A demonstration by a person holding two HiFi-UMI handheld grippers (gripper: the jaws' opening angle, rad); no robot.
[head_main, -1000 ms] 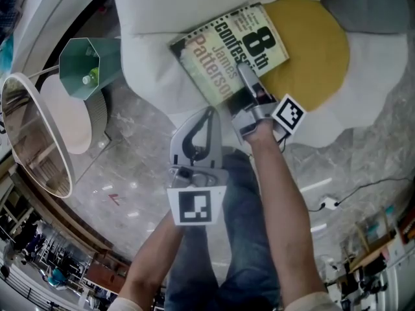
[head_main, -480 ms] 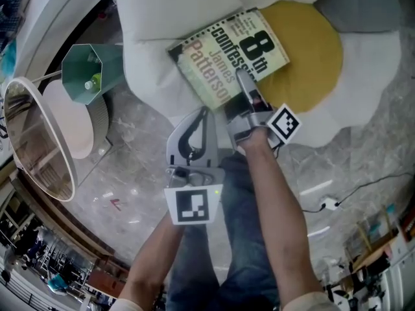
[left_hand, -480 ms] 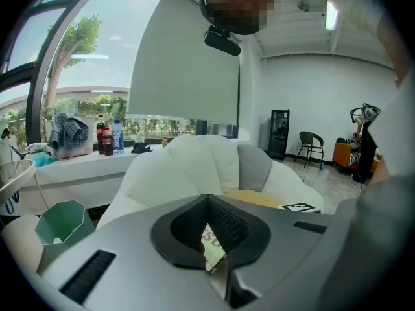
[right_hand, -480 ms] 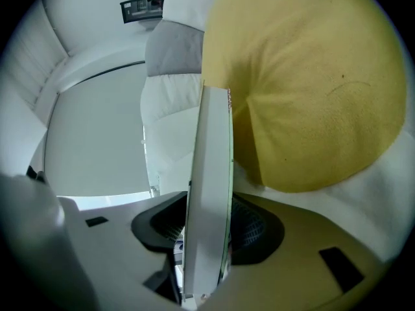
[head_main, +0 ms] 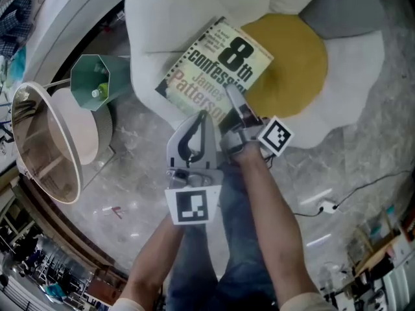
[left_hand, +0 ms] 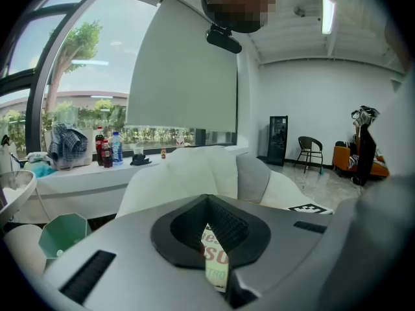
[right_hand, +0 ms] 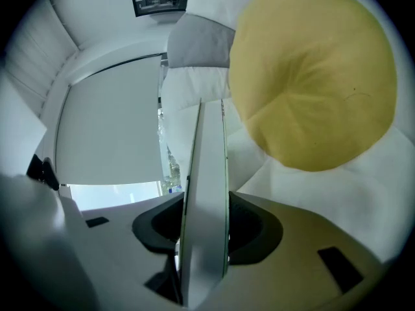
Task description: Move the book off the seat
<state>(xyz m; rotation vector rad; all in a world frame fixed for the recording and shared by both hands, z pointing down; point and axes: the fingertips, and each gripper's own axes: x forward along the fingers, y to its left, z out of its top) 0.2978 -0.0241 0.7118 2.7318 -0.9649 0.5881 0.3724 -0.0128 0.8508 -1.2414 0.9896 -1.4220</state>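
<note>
Closing on flat paperback book (head_main: 214,63), rt tongs (head_main: 232,96)

A white padded seat (head_main: 162,18) stands on the grey marble floor (head_main: 130,186) ahead of the person. On it sits a round yellow cushion (head_main: 295,63), with a grey cushion (head_main: 343,8) behind it. The paperback book (head_main: 217,63) is over the seat's front edge, left of the yellow cushion and overlapping its rim. Left of the seat, on the floor, is a green hexagonal bin (head_main: 91,80) with a small bottle (head_main: 99,92) inside; farther left stands a round glass-topped side table (head_main: 39,148). A white cable and plug (head_main: 327,205) lie on the floor to the right. Behind the seat, a white window ledge (left_hand: 84,172) carries plastic drink bottles (left_hand: 110,149).
</note>
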